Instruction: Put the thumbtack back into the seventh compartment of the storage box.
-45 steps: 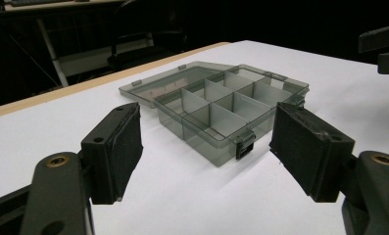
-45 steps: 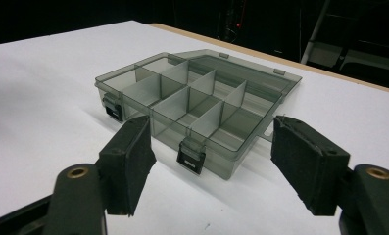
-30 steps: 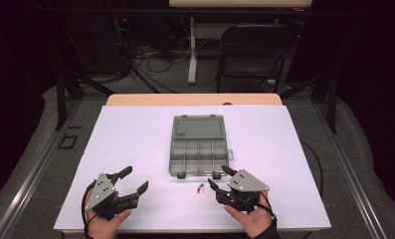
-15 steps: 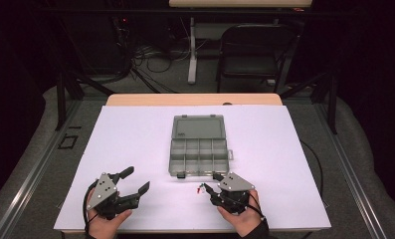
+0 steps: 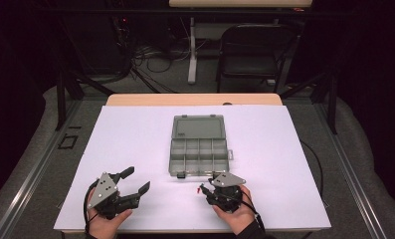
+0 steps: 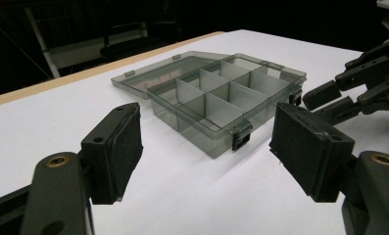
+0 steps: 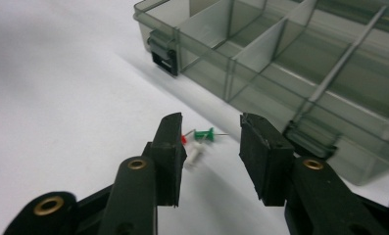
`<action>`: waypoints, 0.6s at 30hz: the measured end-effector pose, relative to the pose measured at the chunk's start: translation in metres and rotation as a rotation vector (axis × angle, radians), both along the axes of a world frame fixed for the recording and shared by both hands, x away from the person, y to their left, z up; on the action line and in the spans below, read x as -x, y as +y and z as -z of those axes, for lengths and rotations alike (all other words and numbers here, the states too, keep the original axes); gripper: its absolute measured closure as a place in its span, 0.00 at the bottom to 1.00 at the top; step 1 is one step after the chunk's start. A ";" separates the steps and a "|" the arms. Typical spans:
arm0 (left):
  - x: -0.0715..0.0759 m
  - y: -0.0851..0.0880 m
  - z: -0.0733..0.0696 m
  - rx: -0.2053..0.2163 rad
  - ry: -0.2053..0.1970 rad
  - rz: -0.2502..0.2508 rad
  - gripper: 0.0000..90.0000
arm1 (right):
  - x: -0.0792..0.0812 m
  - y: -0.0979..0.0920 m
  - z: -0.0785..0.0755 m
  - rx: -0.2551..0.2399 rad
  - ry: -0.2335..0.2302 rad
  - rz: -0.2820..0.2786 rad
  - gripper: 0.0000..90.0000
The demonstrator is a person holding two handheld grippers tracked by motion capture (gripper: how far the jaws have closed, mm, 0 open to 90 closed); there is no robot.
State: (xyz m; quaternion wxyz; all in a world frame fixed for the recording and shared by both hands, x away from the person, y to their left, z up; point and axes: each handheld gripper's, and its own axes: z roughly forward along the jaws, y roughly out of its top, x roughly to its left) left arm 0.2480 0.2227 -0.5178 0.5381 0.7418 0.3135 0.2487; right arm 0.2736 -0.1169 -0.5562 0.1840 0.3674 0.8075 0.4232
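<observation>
From the high view I see my right gripper (image 5: 203,191) low over the white table (image 5: 135,134), just in front of the near edge of the smoky-grey transparent plastic compartment box (image 5: 199,152), whose lid lies open flat behind it; a tiny red pushpin (image 5: 200,189) shows right at the gripper's tips; my left gripper (image 5: 135,180) sits well apart at the near left of the table, its jaws spread and nothing between them.

In the left gripper view I look between my two black jaws, standing wide with bare white table between the pads; the compartment box (image 6: 216,95) lies ahead with its dividers and dark latches facing me; the other gripper (image 6: 331,98) reaches in from the right edge.

In the right gripper view my jaws have just been closing and stand partly closed; between them on the table lies a small cluster of pins: a green pushpin (image 7: 204,133), the red pushpin (image 7: 183,139) partly hidden by the left pad, and a white pushpin (image 7: 196,153); the pads are not yet pressing on any of them; the box (image 7: 280,58) stands just beyond.
</observation>
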 end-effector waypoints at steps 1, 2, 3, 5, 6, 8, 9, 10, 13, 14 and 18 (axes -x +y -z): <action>0.000 0.000 0.000 0.000 0.000 0.000 0.30 | 0.000 0.003 0.001 0.010 0.000 -0.005 0.69; 0.000 0.000 0.000 0.000 0.001 0.001 0.30 | 0.000 0.005 0.002 0.020 0.000 -0.008 0.71; 0.000 0.000 0.000 0.001 0.002 0.000 0.30 | 0.000 0.007 0.003 0.030 0.002 -0.010 0.72; 0.000 0.000 0.000 0.000 0.003 0.000 0.30 | 0.000 0.010 0.005 0.040 0.004 -0.009 0.75; -0.001 0.000 0.000 -0.001 0.004 0.000 0.30 | 0.000 0.011 0.006 0.040 0.001 -0.006 0.76; -0.001 0.000 0.000 0.000 0.005 -0.001 0.30 | 0.000 0.011 0.006 0.048 0.008 0.000 0.78; -0.001 0.000 0.000 0.000 0.005 -0.001 0.30 | 0.000 0.011 0.006 0.050 0.009 0.005 0.79; -0.001 0.000 0.001 0.000 0.006 -0.001 0.30 | 0.000 0.011 0.006 0.050 0.009 0.005 0.79; -0.001 0.000 0.001 0.000 0.009 -0.001 0.30 | -0.002 0.011 0.008 0.052 0.018 0.015 0.82; -0.001 0.000 0.001 0.000 0.009 -0.001 0.30 | -0.002 0.011 0.008 0.052 0.018 0.015 0.82; -0.001 0.000 0.001 0.001 0.011 -0.002 0.30 | -0.002 0.011 0.011 0.068 0.048 0.017 0.88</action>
